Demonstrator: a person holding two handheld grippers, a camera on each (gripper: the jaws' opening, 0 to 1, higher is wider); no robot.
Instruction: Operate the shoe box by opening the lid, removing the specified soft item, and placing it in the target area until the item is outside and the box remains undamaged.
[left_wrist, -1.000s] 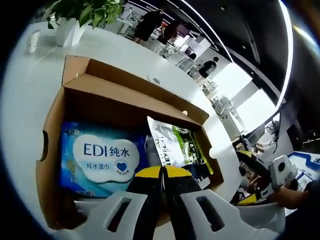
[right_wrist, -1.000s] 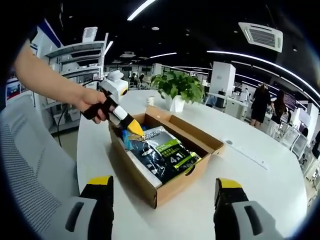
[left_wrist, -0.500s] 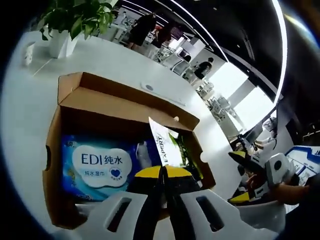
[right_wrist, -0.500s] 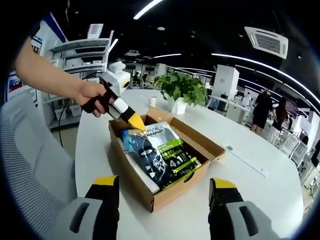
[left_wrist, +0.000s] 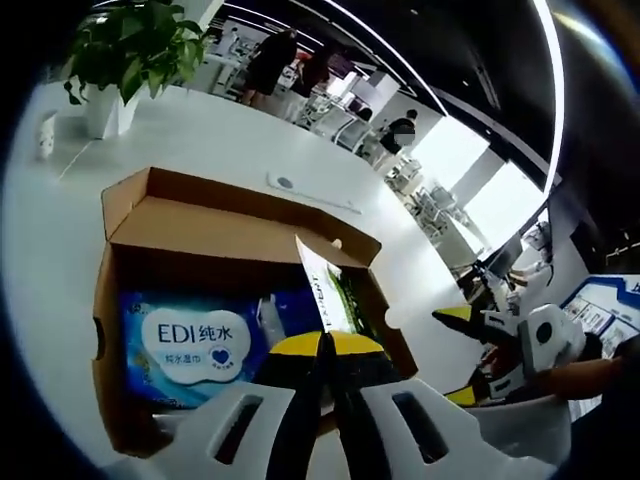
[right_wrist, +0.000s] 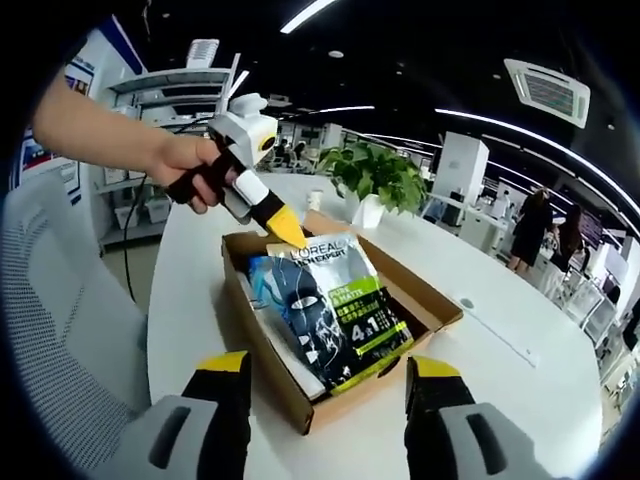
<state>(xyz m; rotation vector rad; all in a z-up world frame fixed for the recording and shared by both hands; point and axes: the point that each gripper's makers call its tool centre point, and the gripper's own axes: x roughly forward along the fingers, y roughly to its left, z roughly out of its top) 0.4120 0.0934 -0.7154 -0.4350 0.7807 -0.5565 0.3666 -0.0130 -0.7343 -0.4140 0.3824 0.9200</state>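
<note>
brown cardboard shoe box (right_wrist: 345, 330) open on white table (right_wrist: 520, 390); left gripper (right_wrist: 290, 234) pinching black-green soft pouch (right_wrist: 335, 310) top edge, half lifted. right gripper (right_wrist: 325, 400) agape, idle. risk: pouch slipping, snagging box wall.

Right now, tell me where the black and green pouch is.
In the right gripper view, the black and green pouch is tilted up out of the open shoe box, its top edge pinched by the left gripper.

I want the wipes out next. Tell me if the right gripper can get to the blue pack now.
Probably not directly: the right gripper is open and free, but the black pouch, pinched by the left gripper, leans over the blue pack in the box.
</note>
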